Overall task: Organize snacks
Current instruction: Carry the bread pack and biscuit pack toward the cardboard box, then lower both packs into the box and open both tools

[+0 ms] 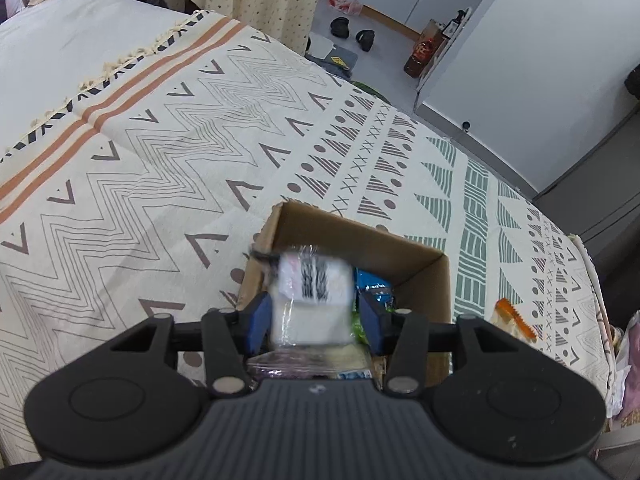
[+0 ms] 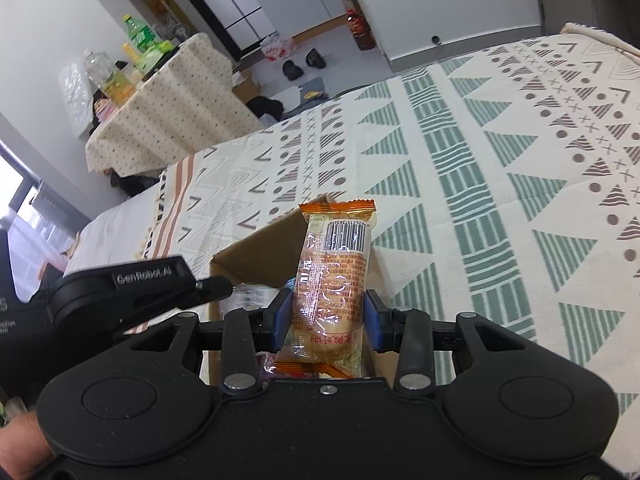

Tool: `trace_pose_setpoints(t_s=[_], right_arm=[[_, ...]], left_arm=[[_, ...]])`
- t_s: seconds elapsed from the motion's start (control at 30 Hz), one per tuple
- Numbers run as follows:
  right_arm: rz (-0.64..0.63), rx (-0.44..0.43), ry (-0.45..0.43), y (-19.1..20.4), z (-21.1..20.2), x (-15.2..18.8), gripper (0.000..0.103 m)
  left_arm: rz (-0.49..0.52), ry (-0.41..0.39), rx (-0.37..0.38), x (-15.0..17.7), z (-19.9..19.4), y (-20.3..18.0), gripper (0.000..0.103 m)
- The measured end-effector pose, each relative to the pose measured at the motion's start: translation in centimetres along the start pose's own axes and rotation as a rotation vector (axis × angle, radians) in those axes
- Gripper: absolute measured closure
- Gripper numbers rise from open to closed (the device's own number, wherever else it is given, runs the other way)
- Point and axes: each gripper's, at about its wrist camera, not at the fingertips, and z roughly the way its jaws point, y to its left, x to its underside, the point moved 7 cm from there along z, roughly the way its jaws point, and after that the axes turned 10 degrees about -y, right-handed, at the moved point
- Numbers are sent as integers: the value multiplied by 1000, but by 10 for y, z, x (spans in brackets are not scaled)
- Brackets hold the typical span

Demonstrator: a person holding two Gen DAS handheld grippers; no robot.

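Over the patterned bedspread point(image 1: 160, 152), I am clamping both grippers' fingers on snacks above the brown cardboard box point(image 1: 424, 276), the left gripper point(image 1: 316, 320) holding a white clear-wrapped packet point(image 1: 308, 300) and the right gripper point(image 2: 328, 320) an orange-wrapped cake point(image 2: 332, 280), and judging that lowering and releasing them inside comes next.

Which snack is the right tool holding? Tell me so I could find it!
Look at the patterned cloth, then the brown cardboard box on it. Above the box, the right tool pinches a snack packet upright. It is clear with orange crimped ends and a barcode near the top, unlike the blurry white packet between the left tool's fingers.

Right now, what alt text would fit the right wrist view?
The right hand-held gripper holds an orange-wrapped snack upright over an open cardboard box on a patterned cloth. The left hand-held gripper reaches in from the left.
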Motion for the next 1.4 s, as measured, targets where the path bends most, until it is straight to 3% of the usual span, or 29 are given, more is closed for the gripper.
trace_pose_setpoints(t_s=[0.23,0.33,0.37,0.7,1.13,1.4], right_arm=[[-16,-33,38,10,6,10,65],[-33,-53,61,17,7,14,61],[-33,-53,62,17,6,14,54],[25,3,20,-14,-16,5,52],[54,41,-27,-39,-53,14,50],[64,45,-64,-49,-79,20,36]], left_arm=[[-19,3,-17,-6,3,7,50],[-19,8,-26,-5,2,8,49],[-19,10,-28,-4,1,9,48],[8,-18,-60,-2,-19,10,26],[95,-19,-53,26,-48,-1,17],[136,-34,-21,39,-73,-9,10]])
